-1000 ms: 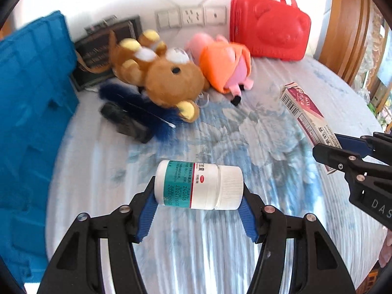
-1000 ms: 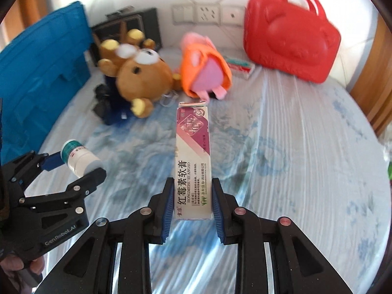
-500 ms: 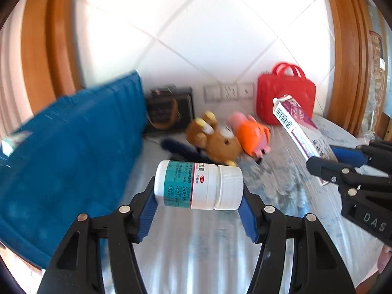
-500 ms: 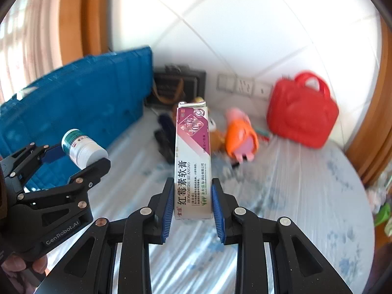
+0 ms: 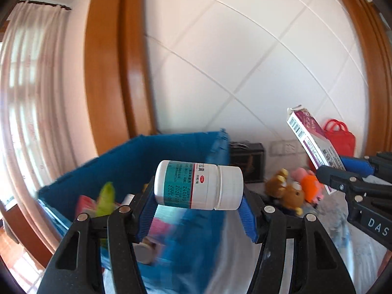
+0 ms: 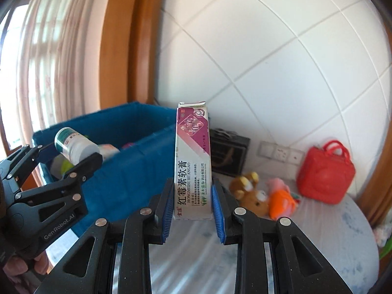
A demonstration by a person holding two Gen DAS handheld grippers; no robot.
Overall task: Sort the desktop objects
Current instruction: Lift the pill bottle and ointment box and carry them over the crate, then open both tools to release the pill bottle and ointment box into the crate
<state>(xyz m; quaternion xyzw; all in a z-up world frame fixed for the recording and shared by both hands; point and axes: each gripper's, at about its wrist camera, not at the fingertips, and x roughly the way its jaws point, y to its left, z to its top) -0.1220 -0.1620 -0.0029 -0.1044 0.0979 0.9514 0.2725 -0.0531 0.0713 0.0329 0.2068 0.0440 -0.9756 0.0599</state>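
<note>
1. The room had a white tiled wall (image 6: 281,56) framed by orange-brown wooden trim, a pale curtain (image 5: 27,112) at the far left, and a table under a blue-and-white patterned cloth (image 6: 325,240).

2. The left gripper (image 5: 198,208) was clamped on a white medicine bottle (image 5: 198,187) — the bottle lay sideways between the blue pads, its cap toward the right finger, its teal label toward the left.

3. The right gripper (image 6: 191,210) was closed on the lower end of a long ointment box (image 6: 192,161), which stood upright between its fingers; the box was white with a magenta top panel and Chinese lettering.

4. Just ahead of and below the left gripper sat a blue storage bin (image 5: 171,152), its opening facing up. Inside it showed a green item (image 5: 106,198) and some pink and red shapes, too blurred to name.

5. From the right wrist view the same bin lay to the left of the ointment box, and the left gripper held the bottle above the bin's near edge.

6. Farther ahead and to the right of both tools, a brown teddy bear (image 6: 250,193) and a pink-and-orange plush toy (image 6: 281,197) lay side by side on the cloth.

7. Behind them a dark box (image 6: 229,154) stood against the wall beside white wall sockets (image 6: 281,153) — and a red handbag (image 6: 325,177) sat to the right of those.
</note>
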